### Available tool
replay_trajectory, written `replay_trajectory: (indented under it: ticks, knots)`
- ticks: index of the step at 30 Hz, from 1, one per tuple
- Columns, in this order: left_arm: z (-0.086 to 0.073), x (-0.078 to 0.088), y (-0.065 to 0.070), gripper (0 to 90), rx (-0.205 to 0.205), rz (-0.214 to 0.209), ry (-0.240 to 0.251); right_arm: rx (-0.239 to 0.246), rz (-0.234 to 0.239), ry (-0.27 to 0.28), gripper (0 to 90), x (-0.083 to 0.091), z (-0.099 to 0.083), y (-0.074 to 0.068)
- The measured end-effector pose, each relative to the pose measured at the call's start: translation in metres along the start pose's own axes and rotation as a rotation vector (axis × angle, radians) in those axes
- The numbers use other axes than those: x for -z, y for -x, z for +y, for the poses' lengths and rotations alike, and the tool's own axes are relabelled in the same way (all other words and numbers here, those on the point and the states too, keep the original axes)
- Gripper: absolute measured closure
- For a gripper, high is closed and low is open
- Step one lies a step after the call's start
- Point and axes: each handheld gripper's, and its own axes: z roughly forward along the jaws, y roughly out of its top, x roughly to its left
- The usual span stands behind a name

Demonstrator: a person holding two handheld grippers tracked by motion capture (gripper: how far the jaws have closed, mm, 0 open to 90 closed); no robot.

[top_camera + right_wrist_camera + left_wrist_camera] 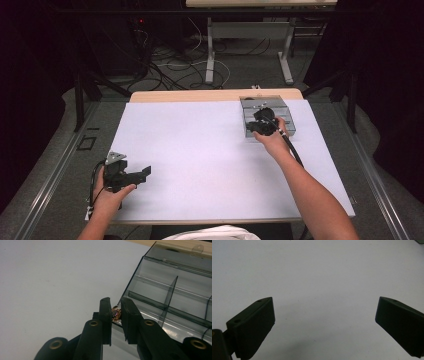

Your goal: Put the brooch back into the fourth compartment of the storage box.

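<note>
A clear grey compartment box (267,116) lies at the far right of the white table sheet (200,150). In the right gripper view the same box (172,290) shows its dividers and open lid. My right gripper (116,310) is shut on a small gold-coloured ornament (116,314) with dark stones, held just over the box's near-left corner. In the high view that right gripper (256,127) hovers at the box's front edge. My left gripper (145,172) rests at the near left of the sheet, jaws wide open with nothing between them, as the left gripper (324,312) view confirms.
The table's wooden far edge (215,95) runs behind the box. Beyond it stand table legs (210,55) and loose cables (165,65) on the floor. A metal rail (55,170) runs along the left side of the table.
</note>
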Motion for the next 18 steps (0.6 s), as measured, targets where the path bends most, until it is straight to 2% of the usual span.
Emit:
replay_trajectory:
  ticks: [3, 7, 18]
  knots:
    - [0.0, 0.0, 0.0, 2.4, 0.0, -0.001, 0.001, -0.007, -0.011, 0.0, 79.8, 0.0, 0.0, 0.004]
    - [0.0, 0.0, 0.0, 2.4, -0.003, -0.007, -0.011, -0.045, -0.015, -0.018, 79.9, 0.0, 0.001, 0.007]
    - [0.0, -0.001, 0.0, 2.4, 0.001, -0.005, 0.001, -0.064, -0.05, -0.035, 79.8, -0.005, 0.007, 0.014]
